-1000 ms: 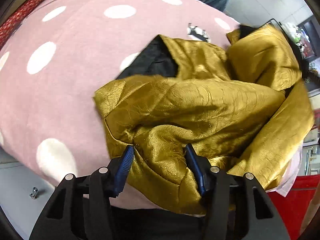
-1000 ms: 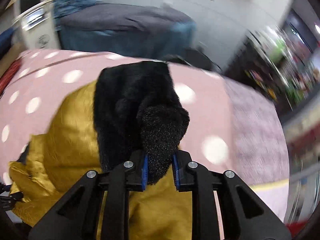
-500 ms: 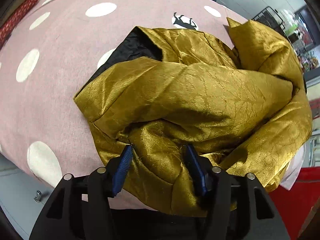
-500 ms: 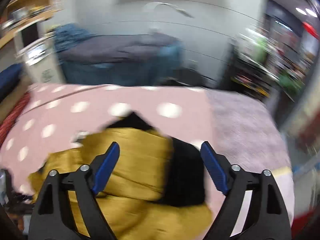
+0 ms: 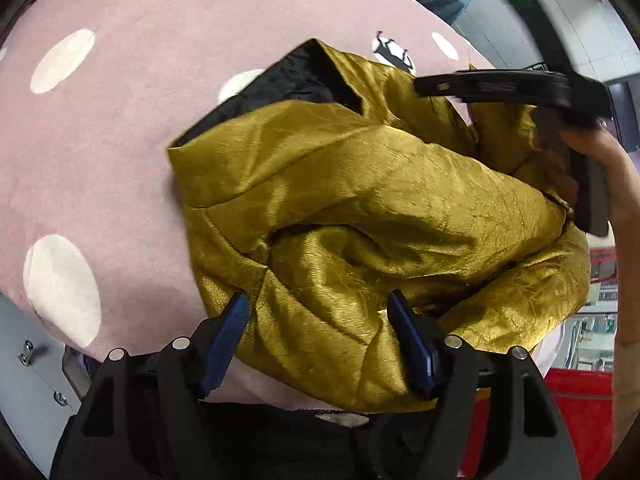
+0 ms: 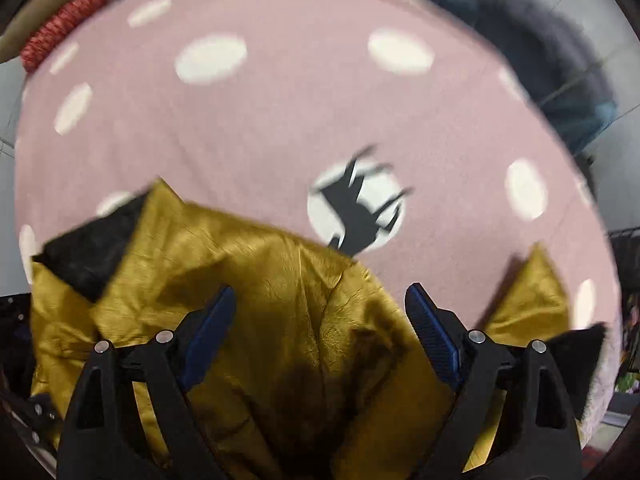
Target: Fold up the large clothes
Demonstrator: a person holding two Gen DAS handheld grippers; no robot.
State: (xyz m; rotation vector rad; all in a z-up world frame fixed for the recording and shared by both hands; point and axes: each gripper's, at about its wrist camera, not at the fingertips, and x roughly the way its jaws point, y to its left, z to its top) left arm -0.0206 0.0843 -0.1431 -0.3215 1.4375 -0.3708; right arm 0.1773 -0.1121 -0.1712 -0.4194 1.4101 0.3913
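A crumpled gold jacket (image 5: pixel 380 200) with black lining (image 5: pixel 288 84) lies on a pink blanket with white dots (image 5: pixel 120 120). My left gripper (image 5: pixel 320 316) is at its near edge. Its jaws are opening, a bulge of gold cloth sits between the pads, and they no longer pinch it. My right gripper (image 6: pixel 320 292) points down over the jacket (image 6: pixel 260 280), wide open with nothing gripped. The left wrist view shows it side-on (image 5: pixel 432 86) at the jacket's far right, held by a hand (image 5: pixel 600 160). Black lining (image 6: pixel 92 256) shows at the left.
A white circle with a black deer shape (image 6: pixel 356 208) marks the blanket (image 6: pixel 280 100) just beyond the jacket. A red knitted roll (image 6: pixel 72 24) lies at the far left edge. Grey and blue clothes (image 6: pixel 560 60) are piled behind. A red object (image 5: pixel 580 400) stands at the lower right.
My right gripper let go of the black furry part, opened wide and swung down over the jacket, coming into the left wrist view. My left jaws widened around the gold fold.
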